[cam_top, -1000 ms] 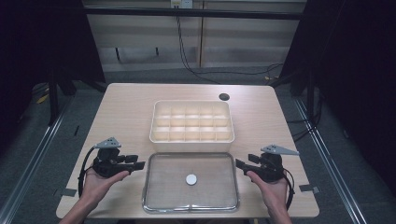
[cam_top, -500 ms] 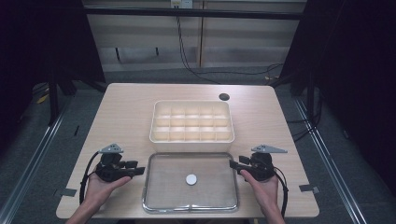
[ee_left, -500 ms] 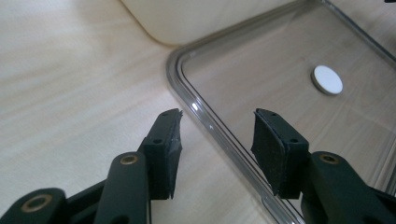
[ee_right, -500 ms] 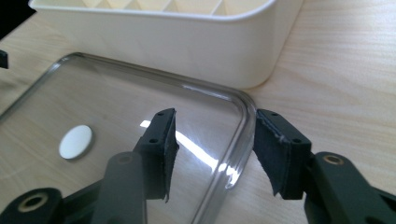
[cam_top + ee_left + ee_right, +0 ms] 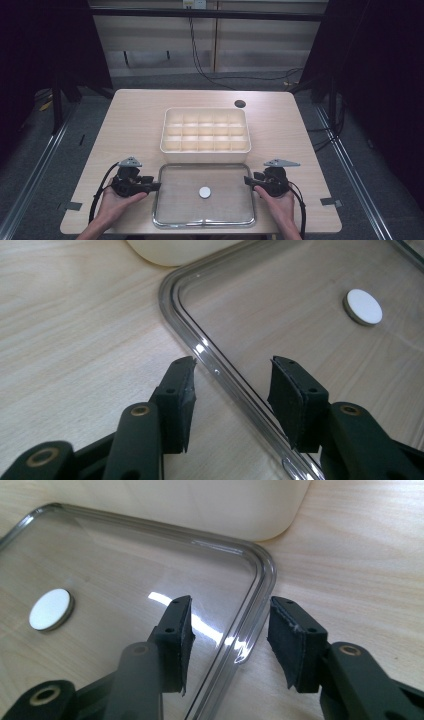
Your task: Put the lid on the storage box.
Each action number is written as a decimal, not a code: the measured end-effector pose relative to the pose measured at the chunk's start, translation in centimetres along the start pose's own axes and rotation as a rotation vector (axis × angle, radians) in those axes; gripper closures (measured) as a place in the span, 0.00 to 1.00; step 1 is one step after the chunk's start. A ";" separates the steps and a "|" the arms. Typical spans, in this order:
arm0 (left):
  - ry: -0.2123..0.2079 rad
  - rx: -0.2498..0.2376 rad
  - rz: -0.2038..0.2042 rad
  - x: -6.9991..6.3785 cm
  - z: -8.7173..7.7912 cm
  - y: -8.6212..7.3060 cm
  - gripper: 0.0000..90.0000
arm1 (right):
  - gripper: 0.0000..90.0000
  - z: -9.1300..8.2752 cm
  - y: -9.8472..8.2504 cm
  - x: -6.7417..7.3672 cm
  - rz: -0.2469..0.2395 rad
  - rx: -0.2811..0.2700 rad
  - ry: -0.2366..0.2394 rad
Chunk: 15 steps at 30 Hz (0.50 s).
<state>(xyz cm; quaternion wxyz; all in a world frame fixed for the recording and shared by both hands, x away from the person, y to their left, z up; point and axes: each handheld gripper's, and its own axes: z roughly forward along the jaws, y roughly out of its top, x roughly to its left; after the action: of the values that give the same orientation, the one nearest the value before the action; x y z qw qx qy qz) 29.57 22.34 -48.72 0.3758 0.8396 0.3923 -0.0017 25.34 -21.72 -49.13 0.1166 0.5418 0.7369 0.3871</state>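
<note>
The clear lid (image 5: 204, 194) lies flat on the counter (image 5: 135, 125), just before the cream compartment box (image 5: 205, 130), a white disc (image 5: 204, 192) at its middle. The left gripper (image 5: 232, 390) straddles its left rim, fingers (image 5: 177, 395) half open. The right gripper (image 5: 230, 635) straddles the right rim, its fingers just closing; neither seems to pinch yet.

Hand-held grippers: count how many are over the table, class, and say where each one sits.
2. The left hand-held gripper straddles the left rim of the clear lid; the right hand-held gripper straddles its right rim. Neither has clamped on it yet.
</note>
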 end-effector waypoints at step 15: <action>0.000 0.020 0.020 -0.8 0.9 -0.1 0.62 | 0.55 0.9 -0.2 0.7 -0.041 0.049 -0.078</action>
<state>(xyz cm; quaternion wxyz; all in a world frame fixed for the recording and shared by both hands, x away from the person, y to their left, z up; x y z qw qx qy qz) 29.22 21.31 -49.21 0.3675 0.8472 0.3837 -0.0016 25.45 -20.73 -49.73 0.1395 0.5441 0.7519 0.3451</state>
